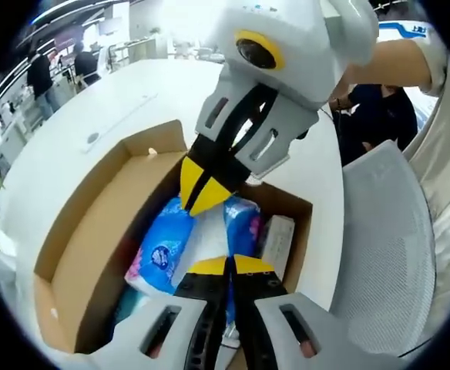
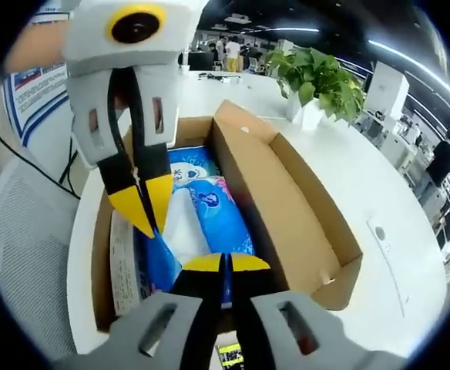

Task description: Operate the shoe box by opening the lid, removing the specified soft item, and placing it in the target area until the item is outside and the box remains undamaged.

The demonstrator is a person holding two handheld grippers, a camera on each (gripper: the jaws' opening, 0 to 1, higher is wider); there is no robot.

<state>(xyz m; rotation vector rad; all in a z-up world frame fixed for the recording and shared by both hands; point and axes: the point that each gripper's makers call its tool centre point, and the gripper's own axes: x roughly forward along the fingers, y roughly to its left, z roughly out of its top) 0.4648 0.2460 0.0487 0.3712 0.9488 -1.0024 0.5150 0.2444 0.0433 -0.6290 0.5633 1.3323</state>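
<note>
An open cardboard shoe box (image 1: 71,254) (image 2: 287,193) lies on a white table, its lid folded out flat beside it. Inside lies a soft blue tissue pack (image 1: 163,250) (image 2: 209,204) with a white middle. My left gripper (image 1: 229,264) (image 2: 146,208) is shut, its yellow tips low over the pack's white part. My right gripper (image 1: 202,193) (image 2: 225,262) comes in from the opposite side, also shut, with its tips at the pack's other end. I see nothing between either pair of jaws.
A flat white packet (image 1: 279,243) (image 2: 123,266) lies along one box wall beside the tissue pack. A grey mesh chair (image 1: 387,254) (image 2: 25,247) stands at the table's edge. A potted plant (image 2: 317,77) sits on the table beyond the box.
</note>
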